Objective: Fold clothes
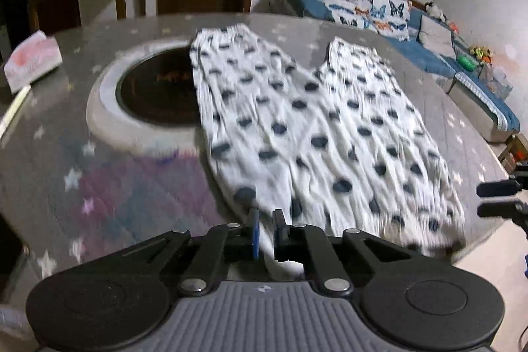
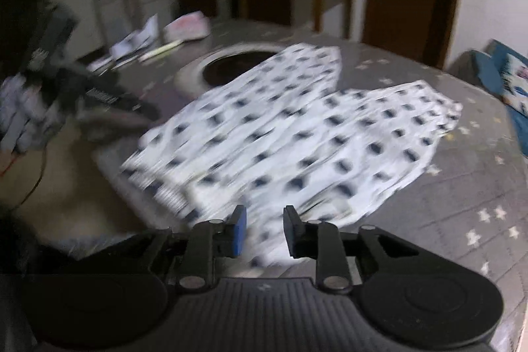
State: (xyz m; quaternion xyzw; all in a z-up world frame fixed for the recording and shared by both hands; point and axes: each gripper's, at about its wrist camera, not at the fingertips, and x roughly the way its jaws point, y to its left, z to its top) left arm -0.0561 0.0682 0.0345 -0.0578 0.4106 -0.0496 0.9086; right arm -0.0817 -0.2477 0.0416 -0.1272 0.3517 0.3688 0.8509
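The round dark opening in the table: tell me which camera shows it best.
The left wrist view. There the opening shows most of its pale ring and dark centre, with only its right side under the polka-dot pants. The right wrist view shows it smaller, farther off, blurred and partly covered.

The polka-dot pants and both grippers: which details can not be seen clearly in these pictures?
- Pants waistband: hidden behind the left gripper in the left view, motion-blurred in the right view.
- Right gripper: whether its fingers touch cloth is lost in blur.
- Tissue box: print too blurred to read.
- Table hole: inside too dark.
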